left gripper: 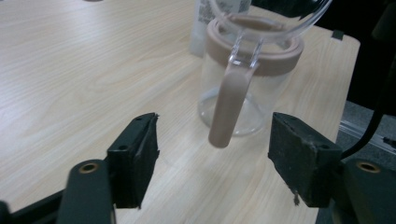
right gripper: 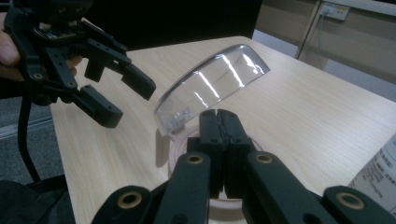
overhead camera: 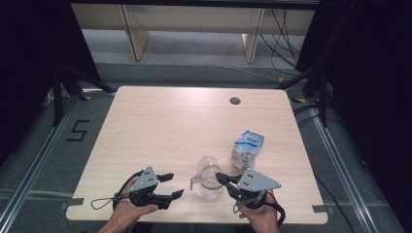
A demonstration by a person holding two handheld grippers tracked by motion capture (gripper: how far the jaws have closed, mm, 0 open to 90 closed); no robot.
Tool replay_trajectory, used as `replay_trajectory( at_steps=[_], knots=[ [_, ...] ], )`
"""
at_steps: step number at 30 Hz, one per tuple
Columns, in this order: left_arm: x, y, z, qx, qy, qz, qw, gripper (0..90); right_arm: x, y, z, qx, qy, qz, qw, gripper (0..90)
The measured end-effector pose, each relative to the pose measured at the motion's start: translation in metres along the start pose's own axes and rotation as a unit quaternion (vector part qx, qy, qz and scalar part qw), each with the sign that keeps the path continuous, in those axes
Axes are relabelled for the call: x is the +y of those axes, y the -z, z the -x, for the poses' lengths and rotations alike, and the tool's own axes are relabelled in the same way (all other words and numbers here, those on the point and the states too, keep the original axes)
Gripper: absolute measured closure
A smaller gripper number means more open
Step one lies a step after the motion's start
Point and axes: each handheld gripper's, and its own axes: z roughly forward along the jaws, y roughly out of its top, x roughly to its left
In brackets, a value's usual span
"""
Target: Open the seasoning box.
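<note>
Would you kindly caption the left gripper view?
Open left tool faces the clear jug's beige handle on the table.

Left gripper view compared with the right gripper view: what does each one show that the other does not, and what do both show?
The left gripper view alone shows the jug's beige handle hanging between the open left gripper's own pads, untouched, and the jug's clear base. The right gripper view alone shows the right gripper shut on the lifted clear lid, and the left gripper from outside. Both show the clear jug with its beige collar, the white packet and the wooden table.
</note>
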Motion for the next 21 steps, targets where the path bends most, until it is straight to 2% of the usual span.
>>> replay_trajectory(
  at_steps=[2, 3, 5, 6, 8, 10, 11, 13, 14, 16, 19, 21],
  knots=[
    [-0.002, 0.002, -0.001, 0.006, -0.010, -0.007, 0.9999, 29.5, 0.002, -0.001, -0.002, 0.011, 0.003, -0.003, 0.9999, 89.6],
    [-0.003, 0.002, -0.002, 0.004, -0.012, -0.006, 0.9999, 28.8, 0.003, -0.002, -0.003, 0.007, 0.005, -0.002, 1.0000, 89.6],
    [-0.004, 0.004, -0.002, 0.008, -0.007, -0.008, 0.9999, 28.0, 0.004, -0.003, -0.005, 0.013, 0.009, -0.004, 0.9999, 89.6],
    [-0.004, 0.004, -0.004, 0.006, -0.012, -0.008, 0.9999, 27.6, 0.005, -0.003, -0.007, 0.012, 0.004, -0.003, 0.9999, 89.4],
    [-0.006, 0.005, -0.004, 0.013, 0.001, -0.011, 0.9999, 27.0, 0.006, -0.005, -0.009, 0.016, 0.006, -0.001, 0.9999, 89.1],
    [-0.007, 0.005, -0.006, 0.010, 0.001, -0.014, 0.9999, 26.6, 0.007, -0.007, -0.010, 0.016, 0.012, -0.001, 0.9998, 88.9],
    [-0.009, 0.005, -0.005, 0.009, 0.011, -0.014, 0.9998, 26.4, 0.007, -0.008, -0.011, 0.015, 0.013, 0.001, 0.9998, 88.9],
    [-0.009, 0.006, -0.007, 0.011, 0.003, -0.019, 0.9998, 26.2, 0.008, -0.009, -0.011, 0.020, 0.018, -0.002, 0.9996, 88.8],
    [-0.010, 0.005, -0.008, 0.009, 0.012, -0.018, 0.9997, 26.2, 0.008, -0.009, -0.012, 0.020, 0.017, -0.002, 0.9997, 88.8],
    [-0.010, 0.005, -0.009, 0.012, 0.006, -0.018, 0.9997, 26.1, 0.008, -0.011, -0.014, 0.025, 0.017, -0.003, 0.9995, 88.6],
    [-0.011, 0.006, -0.009, 0.014, 0.014, -0.016, 0.9997, 26.1, 0.008, -0.012, -0.016, 0.030, 0.018, -0.004, 0.9994, 88.4],
    [-0.011, 0.006, -0.009, 0.014, 0.011, -0.016, 0.9997, 26.1, 0.008, -0.013, -0.018, 0.033, 0.020, -0.006, 0.9992, 88.3]
  ],
)
